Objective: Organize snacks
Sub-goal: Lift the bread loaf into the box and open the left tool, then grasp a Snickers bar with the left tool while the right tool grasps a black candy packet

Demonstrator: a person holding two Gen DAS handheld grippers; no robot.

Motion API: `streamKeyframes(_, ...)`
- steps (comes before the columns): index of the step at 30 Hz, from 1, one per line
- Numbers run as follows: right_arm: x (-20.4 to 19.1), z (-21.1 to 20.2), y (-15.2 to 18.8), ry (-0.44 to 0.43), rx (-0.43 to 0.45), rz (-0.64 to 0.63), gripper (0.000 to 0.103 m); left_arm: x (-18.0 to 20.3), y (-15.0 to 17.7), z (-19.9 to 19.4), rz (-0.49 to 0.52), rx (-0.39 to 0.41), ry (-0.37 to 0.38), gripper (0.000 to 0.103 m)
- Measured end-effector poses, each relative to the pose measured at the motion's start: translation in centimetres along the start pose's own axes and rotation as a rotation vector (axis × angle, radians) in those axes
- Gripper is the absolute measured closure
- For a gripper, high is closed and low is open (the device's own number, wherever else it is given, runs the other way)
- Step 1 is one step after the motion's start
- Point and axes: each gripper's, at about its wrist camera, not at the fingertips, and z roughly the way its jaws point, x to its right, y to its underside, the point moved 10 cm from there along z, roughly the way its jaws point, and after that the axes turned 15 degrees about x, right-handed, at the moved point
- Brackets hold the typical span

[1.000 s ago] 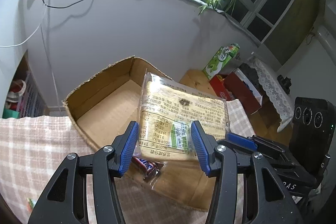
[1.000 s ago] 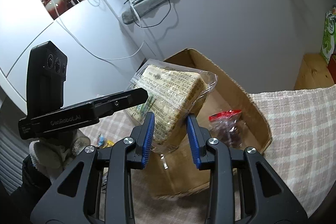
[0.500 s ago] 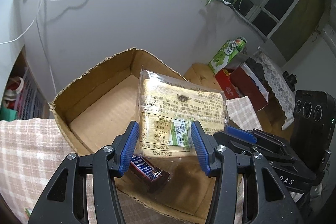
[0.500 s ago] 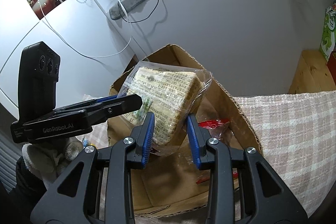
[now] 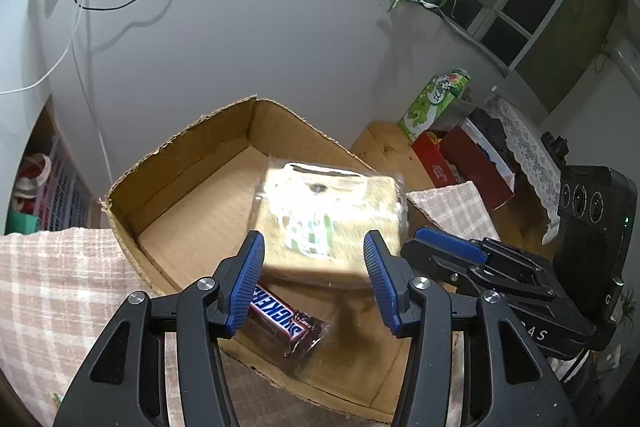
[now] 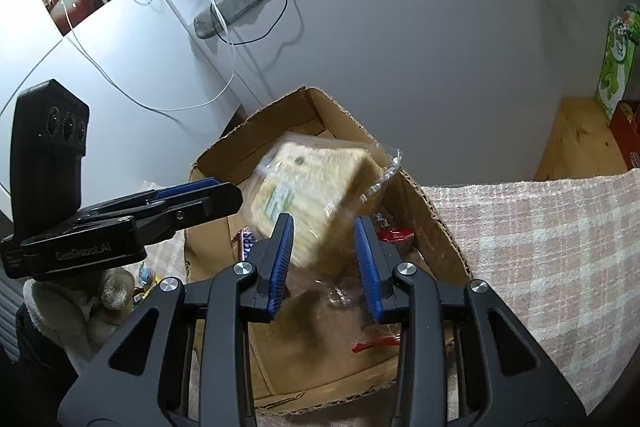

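From here, the checked cloth [image 5: 48, 275] on the table runs up to the left wall of the cardboard box [image 5: 192, 163], which stands open-topped against the grey wall. In the right wrist view a gloved hand [image 6: 80, 307] grips the left tool's handle, to the left of the box.

My left tool [image 5: 313, 239] hangs over the near left corner of the box with its blue pads wide apart and nothing between them. From the right wrist view its tips sit just beside the left edge of the bread, and I see no contact.

Inside the box, at the near left corner, a Snickers bar [image 5: 280, 315] lies flat on the cardboard floor, partly behind my left pad.

The bread pack [image 5: 332, 211], sliced loaf in clear wrap with a green and white label, is over the middle of the box, inside its walls and tilted. It is smeared with blur while the box and both tools are sharp, and I cannot tell whether it touches the floor.

My right tool [image 6: 322, 219] points down into the box with its pads partly apart. The lower corner of the bread shows between them, but the blur stops me telling whether the pads press on it.

Toward the right wall of the box lie a red-wrapped snack [image 6: 394, 235] and, nearer to me, another red wrapper [image 6: 376, 343].

Right of the box the cloth carries on, and beyond it a green carton [image 5: 436, 99] and a red box [image 5: 436, 163] stand on a wooden surface.
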Motion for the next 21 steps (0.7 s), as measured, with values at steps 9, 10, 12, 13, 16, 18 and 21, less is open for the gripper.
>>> streamKeyframes(9, -0.4, -2.1, -0.3, 0.006, 0.023, -0.006, 0.063, 0.2, 0.1, -2.2, -0.002, 0.022, -0.001, 0.054)
streamKeyframes(10, -0.5, -2.5, -0.4, 0.006, 0.029, -0.006, 0.060, 0.3, 0.0, -2.5, -0.001, 0.025, -0.002, 0.054)
streamKeyframes(12, -0.8, -3.2, -0.3, 0.010, 0.038, -0.008, 0.058, 0.3, 0.0, -3.4, -0.001, 0.036, -0.003, 0.054)
streamKeyframes(13, -0.9, -3.6, -0.3, 0.008, 0.041, -0.007, 0.058, 0.3, -0.1, -3.9, -0.003, 0.042, -0.004, 0.054)
streamKeyframes(16, -1.6, -4.7, -0.1, 0.003, 0.048, -0.015, 0.058, 0.4, -0.3, -5.9, -0.008, 0.067, -0.004, 0.054)
streamKeyframes(18, -2.2, -5.5, 0.1, 0.003, 0.056, -0.030, 0.056, 0.5, -0.3, -6.8, -0.009, 0.080, -0.006, 0.054)
streamKeyframes(21, -3.2, -6.6, 0.4, 0.002, 0.067, -0.049, 0.037, 0.5, -0.2, -8.9, -0.006, 0.100, -0.011, 0.054)
